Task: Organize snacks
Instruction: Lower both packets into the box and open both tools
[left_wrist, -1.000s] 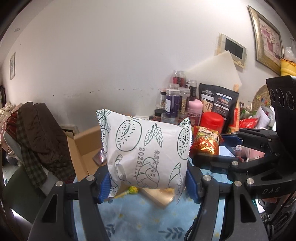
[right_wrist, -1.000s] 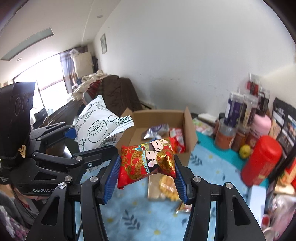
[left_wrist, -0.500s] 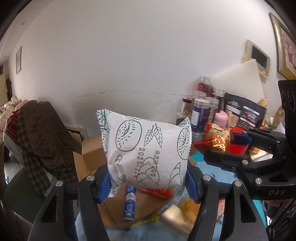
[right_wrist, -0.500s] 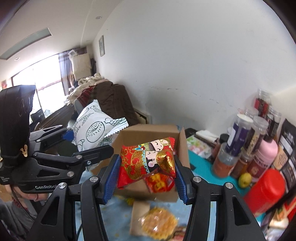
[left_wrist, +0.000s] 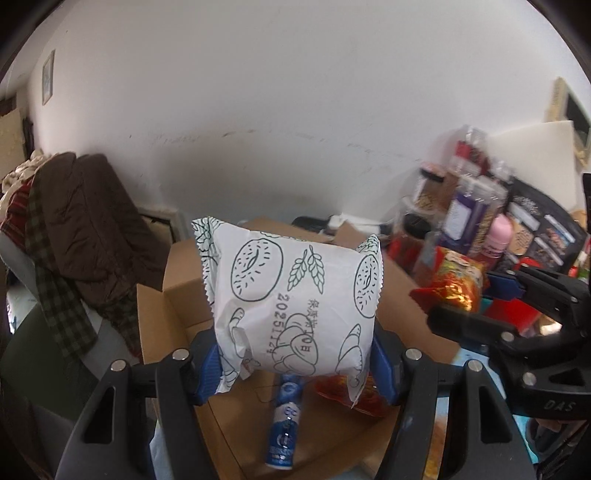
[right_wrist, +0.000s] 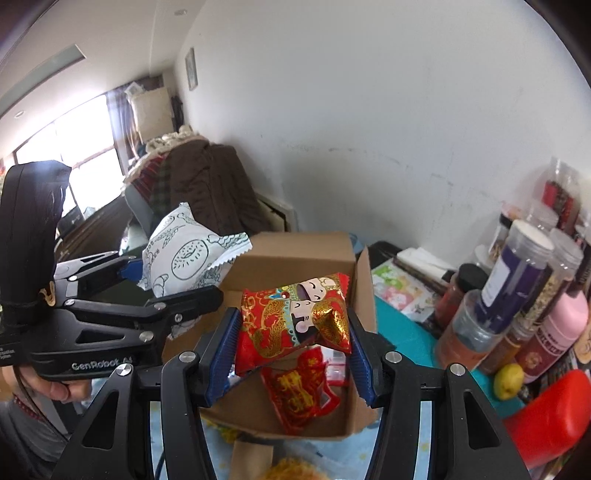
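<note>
Over on the far left there's a chair piled with a brown quilted jacket (left_wrist: 88, 229) and some plaid stuff, just sitting out of the way. Next in, our left gripper (left_wrist: 295, 363) is clamping a puffy white bread packet (left_wrist: 295, 302) by its lower edge between the blue ribbed pads. It's a crinkly plastic pillow pack with green bagel and wheat doodles and zigzag-cut ends, so we're pinching it low and letting the air-filled body stand up above the fingers. That keeps it over the open cardboard box (left_wrist: 177, 288), which looks like where everything's going.

Inside the box we're already seeing a small blue-and-white tube (left_wrist: 286, 424) lying flat and a red foil packet (right_wrist: 299, 391) on the bottom. Plain brown corrugated card, flaps up, sitting on the bench with its light blue leafy cloth (right_wrist: 177, 435).

Moving right, our right gripper (right_wrist: 291, 334) is squeezing a red-and-gold snack packet (right_wrist: 293, 317) with a cartoon figure on it, shiny foil, gripped across its width so it's bulging a bit between the pads. It's hanging right above the box too, so we're guessing both are about to be dropped in.

Furthest right, a cluster of clear plastic jars (right_wrist: 517, 277), a pink bottle (right_wrist: 554, 332), a glossy red canister (right_wrist: 546, 417) and a little yellow fruit (right_wrist: 509, 380) are lining the wall.
</note>
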